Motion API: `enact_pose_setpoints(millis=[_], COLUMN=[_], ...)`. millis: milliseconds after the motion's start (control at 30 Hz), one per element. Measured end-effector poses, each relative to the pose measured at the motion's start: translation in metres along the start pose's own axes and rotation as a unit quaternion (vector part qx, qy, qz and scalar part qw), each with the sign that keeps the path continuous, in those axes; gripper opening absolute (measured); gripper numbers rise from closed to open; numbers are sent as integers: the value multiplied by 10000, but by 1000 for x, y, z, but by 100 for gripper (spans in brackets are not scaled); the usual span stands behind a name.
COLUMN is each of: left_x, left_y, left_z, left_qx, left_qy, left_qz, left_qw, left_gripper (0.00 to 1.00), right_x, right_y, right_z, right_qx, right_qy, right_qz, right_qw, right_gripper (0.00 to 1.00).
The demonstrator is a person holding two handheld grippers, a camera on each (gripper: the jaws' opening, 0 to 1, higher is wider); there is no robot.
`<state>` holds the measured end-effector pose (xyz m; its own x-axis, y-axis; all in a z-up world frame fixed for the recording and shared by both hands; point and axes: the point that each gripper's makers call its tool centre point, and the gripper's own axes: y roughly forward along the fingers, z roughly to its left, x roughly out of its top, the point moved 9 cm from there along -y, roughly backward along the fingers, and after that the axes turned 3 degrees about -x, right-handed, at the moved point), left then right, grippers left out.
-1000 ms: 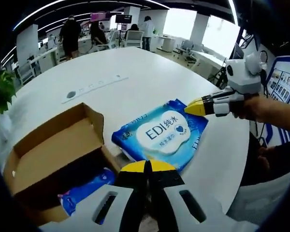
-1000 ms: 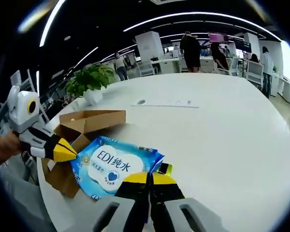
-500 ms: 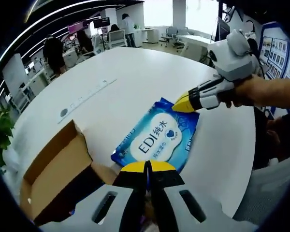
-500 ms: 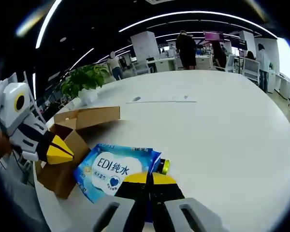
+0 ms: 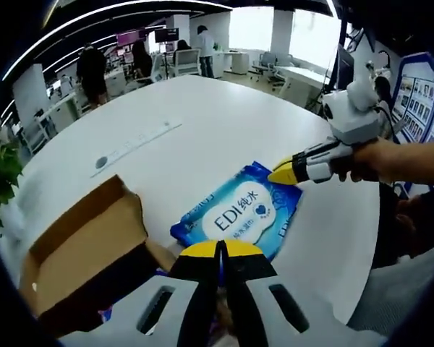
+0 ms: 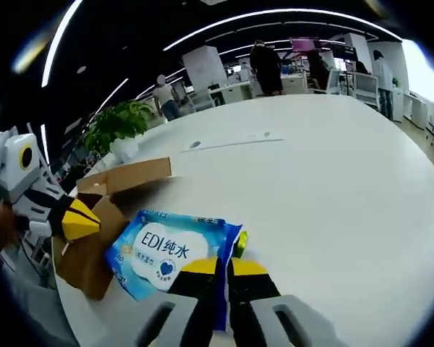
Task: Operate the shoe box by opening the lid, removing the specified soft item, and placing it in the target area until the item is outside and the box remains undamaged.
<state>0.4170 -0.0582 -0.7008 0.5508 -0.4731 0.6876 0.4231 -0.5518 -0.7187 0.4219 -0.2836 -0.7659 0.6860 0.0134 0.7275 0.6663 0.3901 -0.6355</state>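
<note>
The open cardboard shoe box (image 5: 83,242) (image 6: 105,217) stands on the white round table (image 5: 224,116) (image 6: 333,188), its lid flap raised. Beside it lies a blue wet-wipes pack (image 5: 239,211) (image 6: 163,249), outside the box and flat on the table. My right gripper (image 6: 220,266) (image 5: 283,173) is shut on the pack's corner; the blue edge runs between its yellow tips. My left gripper (image 5: 218,249) (image 6: 79,217) is shut with nothing visible in it, hovering at the box's near end. Something blue (image 5: 105,316) shows low inside the box.
A long grey strip (image 5: 134,137) (image 6: 228,141) lies across the table's far part. A potted plant (image 6: 119,121) (image 5: 0,159) stands past the box at the table's rim. A person's hand (image 5: 390,159) holds the right gripper. People and desks stand far behind.
The right gripper keeps hold of the pack's corner, and the pack lies about where it was beside the box. Both cameras have shifted a little.
</note>
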Motion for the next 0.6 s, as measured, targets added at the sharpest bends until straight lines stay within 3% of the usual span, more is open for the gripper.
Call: enact_pose_setpoints(millis=[333, 600], left_x=[-1, -9], left_y=[-21, -38], left_z=[9, 20], left_qx=[35, 106], left_qy=[-192, -83], left_qz=[-177, -150], left_qw=[9997, 9998], left_gripper=[4, 10], right_x=[6, 9], right_y=[-19, -35], right_z=[2, 11], right_qx=[76, 150], right_qy=[-332, -695], right_qz=[-174, -168], right_qw=[9993, 9973], right_gripper=[13, 24])
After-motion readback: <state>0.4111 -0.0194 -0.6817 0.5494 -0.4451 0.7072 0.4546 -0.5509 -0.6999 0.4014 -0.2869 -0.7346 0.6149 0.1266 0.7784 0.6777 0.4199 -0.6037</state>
